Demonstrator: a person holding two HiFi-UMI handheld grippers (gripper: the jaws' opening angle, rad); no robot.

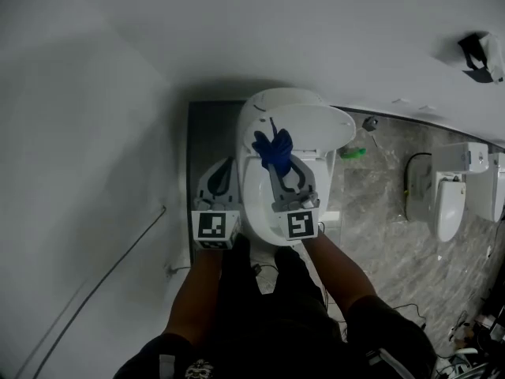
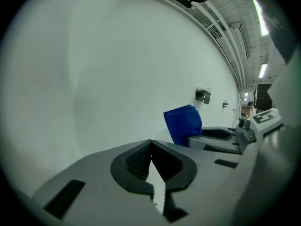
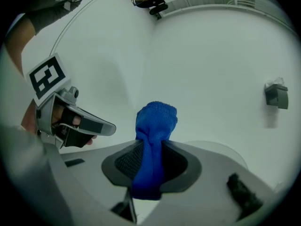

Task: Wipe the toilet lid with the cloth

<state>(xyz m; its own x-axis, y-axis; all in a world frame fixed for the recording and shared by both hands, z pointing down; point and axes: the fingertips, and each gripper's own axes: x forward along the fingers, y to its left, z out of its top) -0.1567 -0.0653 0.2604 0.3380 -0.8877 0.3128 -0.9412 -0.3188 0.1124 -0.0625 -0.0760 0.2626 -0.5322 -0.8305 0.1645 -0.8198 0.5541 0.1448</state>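
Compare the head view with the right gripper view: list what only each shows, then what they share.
Head view only: a second toilet at right, a green item and the person's legs. Right gripper view only: the ribbed pads pinching the blue cloth, seen close up. Both: that cloth clamped in the right gripper, and the left gripper with its marker cube.

Deep blue is recorded on the cloth [image 3: 153, 140]. Toilet lid [image 1: 308, 121]: plain white. Left gripper [image 1: 227, 168] and right gripper [image 1: 278, 160] are seen grey, pads black. Marker cubes [image 1: 215, 227]: black-and-white squares. Floor [image 1: 379, 227], right of frame: grey-brown marbling.
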